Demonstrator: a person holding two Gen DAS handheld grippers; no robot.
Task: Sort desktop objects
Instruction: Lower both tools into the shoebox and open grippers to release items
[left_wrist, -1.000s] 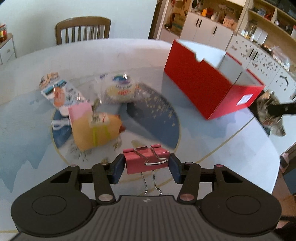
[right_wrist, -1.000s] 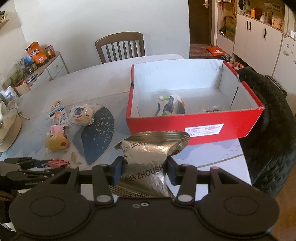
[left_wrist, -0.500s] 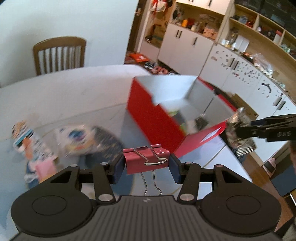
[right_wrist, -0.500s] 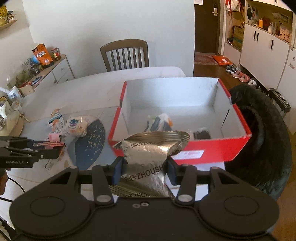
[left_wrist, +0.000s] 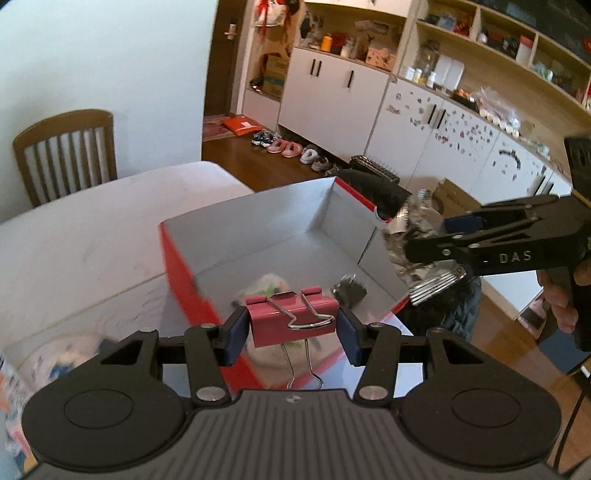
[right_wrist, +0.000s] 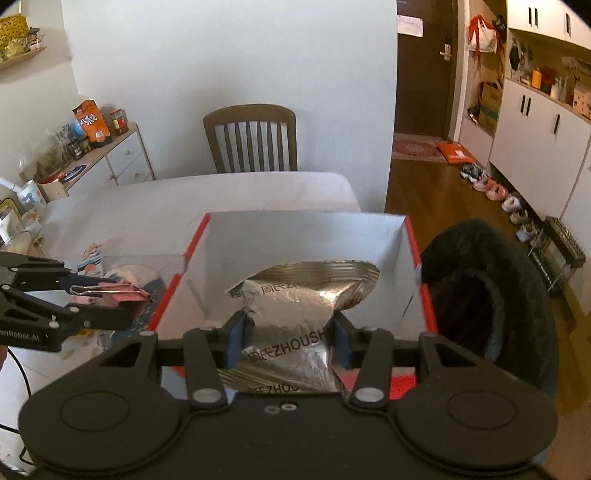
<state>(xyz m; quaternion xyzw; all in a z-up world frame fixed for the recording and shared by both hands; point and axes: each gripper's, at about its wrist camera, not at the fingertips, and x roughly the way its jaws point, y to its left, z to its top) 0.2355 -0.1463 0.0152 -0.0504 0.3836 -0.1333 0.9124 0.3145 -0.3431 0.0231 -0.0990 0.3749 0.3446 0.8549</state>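
My left gripper (left_wrist: 291, 326) is shut on a pink binder clip (left_wrist: 293, 319) and holds it above the near left corner of the red box (left_wrist: 184, 280). My right gripper (right_wrist: 288, 332) is shut on a silver foil snack bag (right_wrist: 299, 299) and holds it over the box's near edge (right_wrist: 415, 258). The left gripper with the clip (right_wrist: 110, 291) shows at the left of the right wrist view. The right gripper with the bag (left_wrist: 424, 236) shows at the right of the left wrist view. Small items (left_wrist: 347, 290) lie inside the box.
Packets and small objects (right_wrist: 96, 262) lie on a blue round mat on the white table (right_wrist: 184, 195), left of the box. A wooden chair (right_wrist: 251, 136) stands at the far side. A black furry seat (right_wrist: 491, 291) is right of the box.
Both grippers rose and moved toward the red box. The clip went from above the mat to above the box's left corner. The snack bag now hangs over the box's near edge.
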